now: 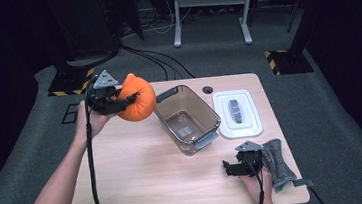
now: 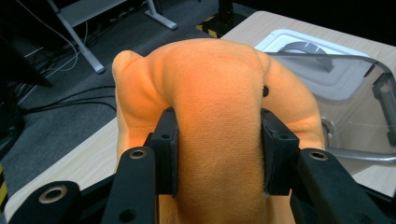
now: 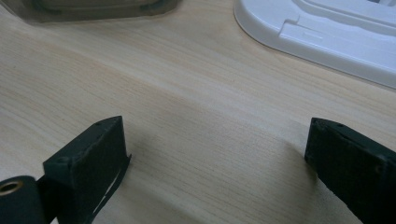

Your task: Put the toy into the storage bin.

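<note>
Left tool clenched orange plush beside clear bin; bulk might snag rim. Right tool released, resting on the tabletop.

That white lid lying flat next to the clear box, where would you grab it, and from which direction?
Grip the raised grey handle in the middle of the white lid, coming straight down from above. The lid lies flat on the table, so its thin rim offers little to pinch, while the handle stands up from it. The open right gripper is probably better placed to reach it.
</note>
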Motion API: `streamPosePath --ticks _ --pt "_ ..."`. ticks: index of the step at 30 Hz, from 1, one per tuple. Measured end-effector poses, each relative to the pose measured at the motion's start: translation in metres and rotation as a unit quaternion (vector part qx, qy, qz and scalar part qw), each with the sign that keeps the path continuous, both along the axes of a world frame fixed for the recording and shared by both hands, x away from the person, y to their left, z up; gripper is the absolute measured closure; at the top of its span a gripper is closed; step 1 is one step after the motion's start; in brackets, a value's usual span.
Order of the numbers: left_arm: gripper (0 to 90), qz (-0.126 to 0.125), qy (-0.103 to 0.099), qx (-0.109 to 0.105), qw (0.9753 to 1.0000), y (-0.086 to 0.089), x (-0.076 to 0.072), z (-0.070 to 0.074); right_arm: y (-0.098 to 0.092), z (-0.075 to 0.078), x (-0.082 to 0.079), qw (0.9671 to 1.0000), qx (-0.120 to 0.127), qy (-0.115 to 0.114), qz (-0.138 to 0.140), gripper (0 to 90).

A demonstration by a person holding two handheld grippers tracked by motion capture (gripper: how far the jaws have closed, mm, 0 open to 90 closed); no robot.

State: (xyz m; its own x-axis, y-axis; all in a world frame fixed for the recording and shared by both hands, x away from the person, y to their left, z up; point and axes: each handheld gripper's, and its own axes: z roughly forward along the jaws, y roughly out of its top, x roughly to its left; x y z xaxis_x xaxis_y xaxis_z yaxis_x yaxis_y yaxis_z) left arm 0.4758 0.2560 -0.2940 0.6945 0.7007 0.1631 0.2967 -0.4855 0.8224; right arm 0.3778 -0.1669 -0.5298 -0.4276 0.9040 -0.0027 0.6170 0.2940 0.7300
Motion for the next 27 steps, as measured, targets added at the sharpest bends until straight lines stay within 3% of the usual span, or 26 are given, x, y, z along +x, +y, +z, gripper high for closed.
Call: streamPosePath --ticks 16,27 --pt "56.6 -0.014 0.009 -0.004 0.9999 -0.04 0.018 0.004 0.001 0.0 0.0 1.0 0.002 0.001 -0.003 4.6" --pt "56.1 -0.022 0.021 -0.009 0.9995 -0.067 0.029 -0.008 0.001 0.0 0.0 1.0 0.001 0.001 -0.006 4.6"
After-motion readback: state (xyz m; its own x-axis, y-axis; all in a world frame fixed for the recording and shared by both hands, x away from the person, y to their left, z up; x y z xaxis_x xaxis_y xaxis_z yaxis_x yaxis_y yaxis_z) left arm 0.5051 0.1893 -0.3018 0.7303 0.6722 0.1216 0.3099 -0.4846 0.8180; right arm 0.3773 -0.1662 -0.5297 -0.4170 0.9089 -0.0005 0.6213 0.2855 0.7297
